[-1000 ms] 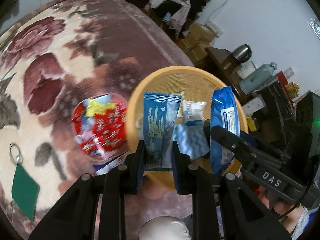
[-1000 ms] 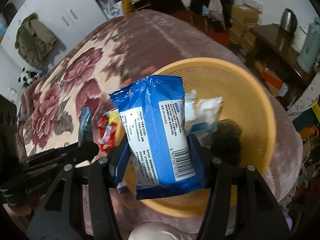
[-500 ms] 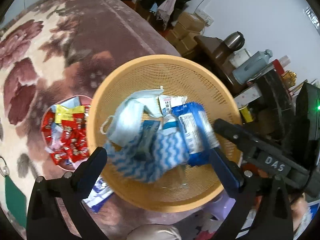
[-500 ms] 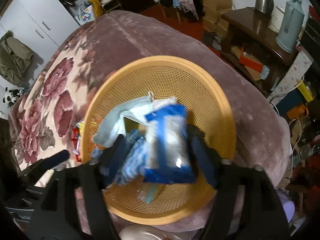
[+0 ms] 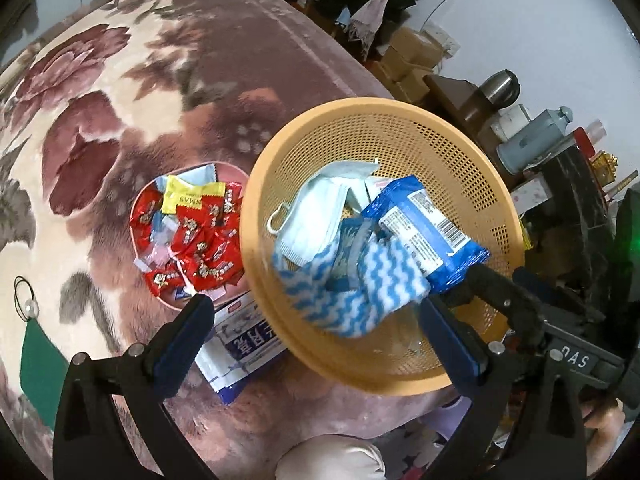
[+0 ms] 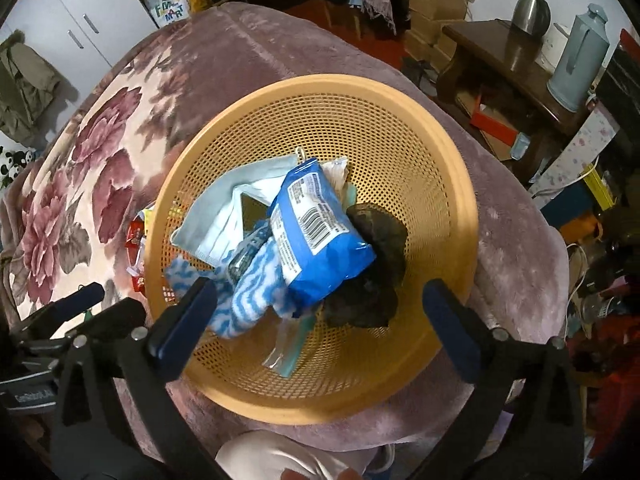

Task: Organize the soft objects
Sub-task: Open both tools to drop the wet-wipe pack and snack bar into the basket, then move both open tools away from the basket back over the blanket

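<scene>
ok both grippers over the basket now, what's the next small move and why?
Probably lift the left gripper clear and swing it toward the white-and-blue packet half under the basket's rim. Both grippers' jaws have just been opening and hold nothing; the blue wipes pack and the narrow blue packet lie in the basket, so that packet looks like the nearest soft item outside.

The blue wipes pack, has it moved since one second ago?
Yes. The blue wipes pack was held upright in the right tool, whose jaws have just been opening; now it lies inside the orange basket, across the striped cloth.
</scene>
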`<state>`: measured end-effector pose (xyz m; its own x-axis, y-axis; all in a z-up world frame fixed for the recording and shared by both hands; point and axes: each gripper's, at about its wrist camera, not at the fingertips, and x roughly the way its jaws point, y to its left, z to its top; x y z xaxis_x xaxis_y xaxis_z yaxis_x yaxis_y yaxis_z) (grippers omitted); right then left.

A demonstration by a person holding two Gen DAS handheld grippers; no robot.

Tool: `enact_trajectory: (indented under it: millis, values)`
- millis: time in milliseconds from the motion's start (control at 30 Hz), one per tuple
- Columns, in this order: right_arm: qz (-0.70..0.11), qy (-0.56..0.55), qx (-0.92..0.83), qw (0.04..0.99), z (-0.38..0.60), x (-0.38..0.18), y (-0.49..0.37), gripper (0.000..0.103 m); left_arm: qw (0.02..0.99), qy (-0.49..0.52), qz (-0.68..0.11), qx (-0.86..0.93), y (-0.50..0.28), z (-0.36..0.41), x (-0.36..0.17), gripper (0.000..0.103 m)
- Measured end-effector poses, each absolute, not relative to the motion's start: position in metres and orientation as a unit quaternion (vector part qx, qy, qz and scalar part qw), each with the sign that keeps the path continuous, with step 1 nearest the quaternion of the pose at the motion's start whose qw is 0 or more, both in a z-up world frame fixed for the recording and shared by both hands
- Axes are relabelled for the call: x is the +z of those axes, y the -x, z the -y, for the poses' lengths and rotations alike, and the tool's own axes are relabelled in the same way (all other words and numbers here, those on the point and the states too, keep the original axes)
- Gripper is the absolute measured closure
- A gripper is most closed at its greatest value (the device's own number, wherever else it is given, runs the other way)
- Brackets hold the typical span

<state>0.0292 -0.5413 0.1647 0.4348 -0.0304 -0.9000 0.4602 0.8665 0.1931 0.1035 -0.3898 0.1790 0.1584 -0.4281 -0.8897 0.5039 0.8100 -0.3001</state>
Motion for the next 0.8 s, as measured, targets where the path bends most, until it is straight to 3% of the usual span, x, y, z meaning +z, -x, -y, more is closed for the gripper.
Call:
enact_trajectory:
  millis: [800]
  values:
    - [-0.509,-0.187,-0.142,0.828,0.518,0.173,-0.030,0.000,0.765,-0.023,-0.572,-0.295,-0.100,0.363,0.178,0.000]
